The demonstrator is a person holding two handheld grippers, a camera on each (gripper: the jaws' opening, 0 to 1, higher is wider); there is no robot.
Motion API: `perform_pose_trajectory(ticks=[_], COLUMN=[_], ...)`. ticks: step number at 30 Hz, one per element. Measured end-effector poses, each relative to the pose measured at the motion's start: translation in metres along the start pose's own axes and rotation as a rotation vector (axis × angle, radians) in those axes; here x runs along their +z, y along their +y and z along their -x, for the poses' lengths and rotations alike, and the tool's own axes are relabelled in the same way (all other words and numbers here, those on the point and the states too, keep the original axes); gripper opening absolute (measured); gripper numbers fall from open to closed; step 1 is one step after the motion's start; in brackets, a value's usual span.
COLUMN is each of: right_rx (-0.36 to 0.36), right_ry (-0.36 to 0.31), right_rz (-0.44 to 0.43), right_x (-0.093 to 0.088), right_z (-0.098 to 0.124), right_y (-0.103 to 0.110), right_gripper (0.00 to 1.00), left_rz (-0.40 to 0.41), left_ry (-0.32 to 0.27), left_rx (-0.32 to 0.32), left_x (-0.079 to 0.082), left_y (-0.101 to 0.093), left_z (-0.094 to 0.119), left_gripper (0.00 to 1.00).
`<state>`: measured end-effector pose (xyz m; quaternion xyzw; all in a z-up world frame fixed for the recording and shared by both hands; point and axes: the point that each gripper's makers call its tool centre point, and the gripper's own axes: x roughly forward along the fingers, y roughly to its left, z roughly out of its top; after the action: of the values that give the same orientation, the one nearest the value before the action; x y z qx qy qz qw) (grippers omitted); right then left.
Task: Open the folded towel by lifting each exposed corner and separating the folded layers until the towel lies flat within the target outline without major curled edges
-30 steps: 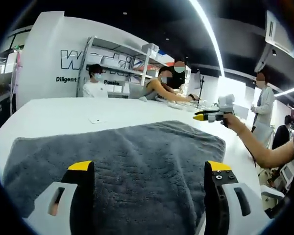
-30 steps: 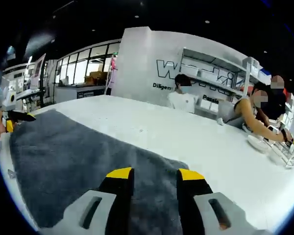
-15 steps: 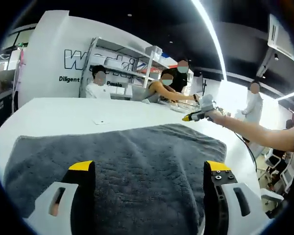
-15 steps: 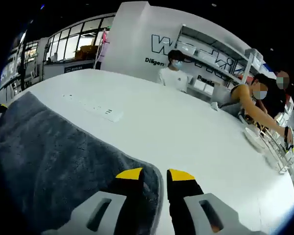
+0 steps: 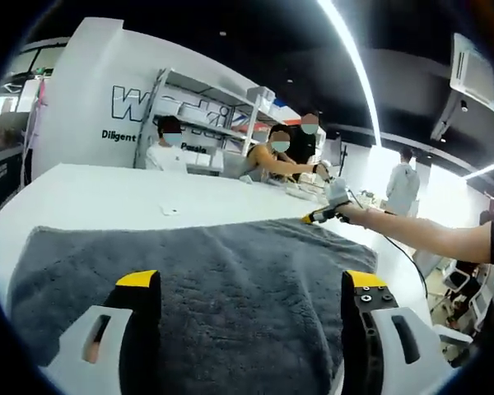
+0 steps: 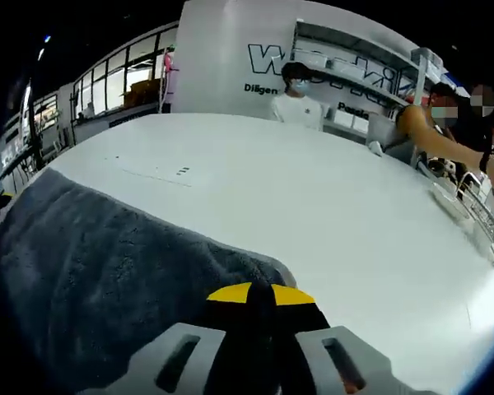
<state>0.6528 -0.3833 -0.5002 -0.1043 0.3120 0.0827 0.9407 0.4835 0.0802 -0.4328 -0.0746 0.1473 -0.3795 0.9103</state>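
In the left gripper view, a grey towel (image 5: 230, 288) lies spread over the near part of a white worktop (image 5: 107, 193), its far edge running across the picture and its left corner rounding down toward the near side. The left gripper (image 5: 251, 284) sits low over the cloth with its yellow-tipped fingers (image 5: 137, 280) wide apart, one at each side of the view, and nothing between them; the towel's pile shows plainly in the gap. A small white tag or card (image 5: 171, 211) lies on the bare worktop beyond the towel. To the right, at the towel's far right corner, the right gripper (image 5: 319, 216) reaches in, held by a person's hand (image 5: 346, 214) on an outstretched bare arm. Behind the worktop stand a white wall with dark lettering, shelving (image 5: 206, 111), and several people at the far side. In the right gripper view, the towel (image 6: 107, 271) fills the left and lower left, its edge running diagonally down to the corner just in front of the right gripper (image 6: 261, 292). Here the fingers (image 6: 230, 294) are brought together, yellow tips touching; the towel's corner lies right at them, but whether cloth is pinched between them cannot be told. The white worktop (image 6: 329, 206) stretches bare to the right, with faint marks (image 6: 181, 171) on it beyond the towel.
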Motion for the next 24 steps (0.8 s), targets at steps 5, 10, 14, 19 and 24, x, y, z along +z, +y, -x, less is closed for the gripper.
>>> perform_pose_trajectory(ticks=[5,10,14,19,24], right_rx=[-0.039,-0.088,-0.109,-0.150,-0.064], right_ry=[0.004,0.001,0.001,-0.031,-0.044], right_rz=[0.034,0.062,0.071,0.109,0.118], right_x=[0.000,0.002,0.001,0.005,0.005], right_z=[-0.001,-0.002,0.000,0.009,0.026], right_y=[-0.006,-0.014,-0.013,-0.018,0.000], right_gripper=[0.03,0.03,0.04,0.29,0.39], left_rz=[0.013,0.021,0.030,0.033,0.045], left_ry=[-0.002,-0.010,-0.023,-0.022,-0.030], left_rx=[-0.002,0.009,0.004,0.000,0.011], left_x=[0.000,-0.001,0.002,0.002,0.005], left_y=[0.003,0.004,0.004,0.005,0.010], left_z=[0.001,0.004,0.005,0.004,0.008], left_gripper=[0.88,0.88,0.88,0.88,0.88])
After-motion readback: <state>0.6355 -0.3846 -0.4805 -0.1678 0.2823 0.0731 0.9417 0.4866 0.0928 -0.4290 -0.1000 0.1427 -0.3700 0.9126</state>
